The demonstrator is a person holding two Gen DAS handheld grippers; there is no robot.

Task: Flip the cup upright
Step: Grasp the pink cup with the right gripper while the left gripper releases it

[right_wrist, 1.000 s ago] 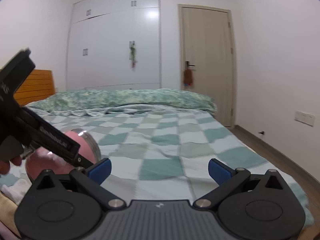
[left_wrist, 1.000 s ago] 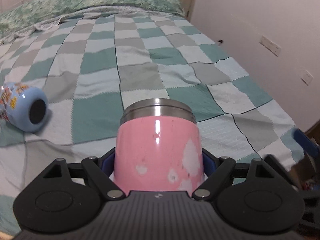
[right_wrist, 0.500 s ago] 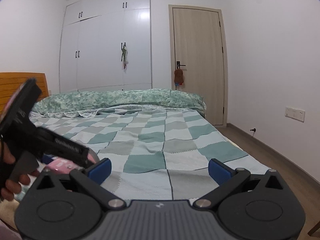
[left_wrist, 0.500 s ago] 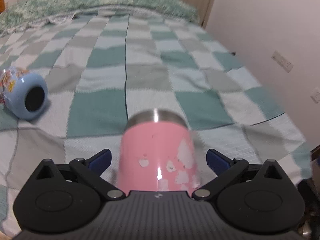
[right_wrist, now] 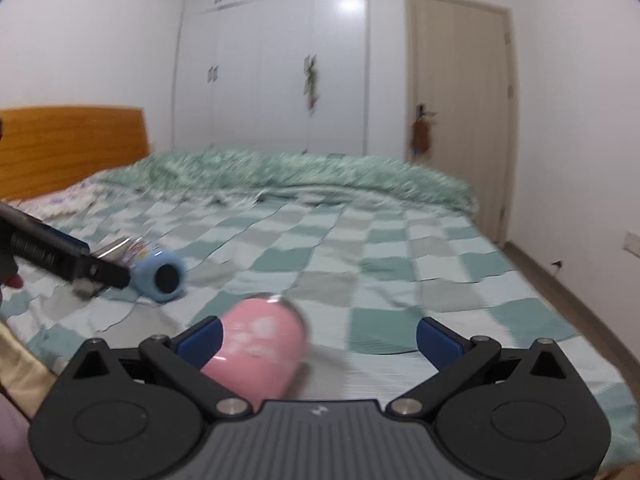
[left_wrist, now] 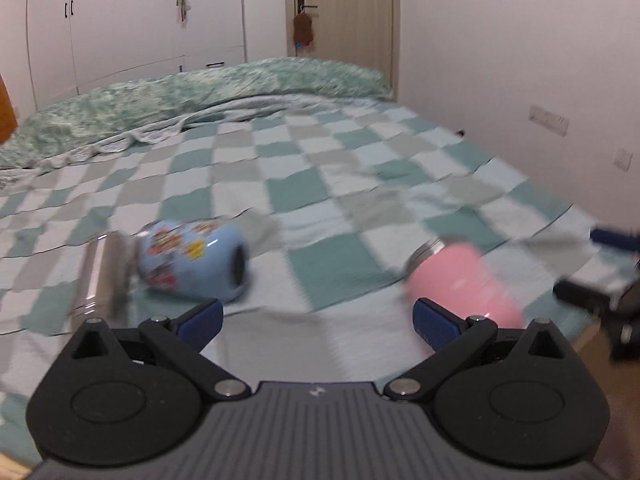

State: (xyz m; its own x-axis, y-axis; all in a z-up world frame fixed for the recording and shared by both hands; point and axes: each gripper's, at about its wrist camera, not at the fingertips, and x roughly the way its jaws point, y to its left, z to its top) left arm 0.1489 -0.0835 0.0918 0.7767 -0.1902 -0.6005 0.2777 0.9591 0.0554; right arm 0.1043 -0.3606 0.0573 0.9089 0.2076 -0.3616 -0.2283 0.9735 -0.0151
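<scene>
A pink cup with a steel rim lies tilted on its side on the checked bedspread, just beyond my left gripper's right finger; it also shows in the right wrist view, close to my right gripper's left finger. A light blue cup with cartoon stickers and a steel rim lies on its side further left, dark base toward me; it shows in the right wrist view too. My left gripper is open and empty. My right gripper is open and empty. Both views are blurred.
The bed carries a green-and-grey checked cover with a rumpled green quilt at the far end. A wall with sockets runs along the right. A wooden headboard stands left; wardrobe and door behind.
The left gripper opened and let go of the pink cup, then pulled back and swung left. The pink cup, upright before, now lies tilted on the bedspread. The right gripper turned toward it.
</scene>
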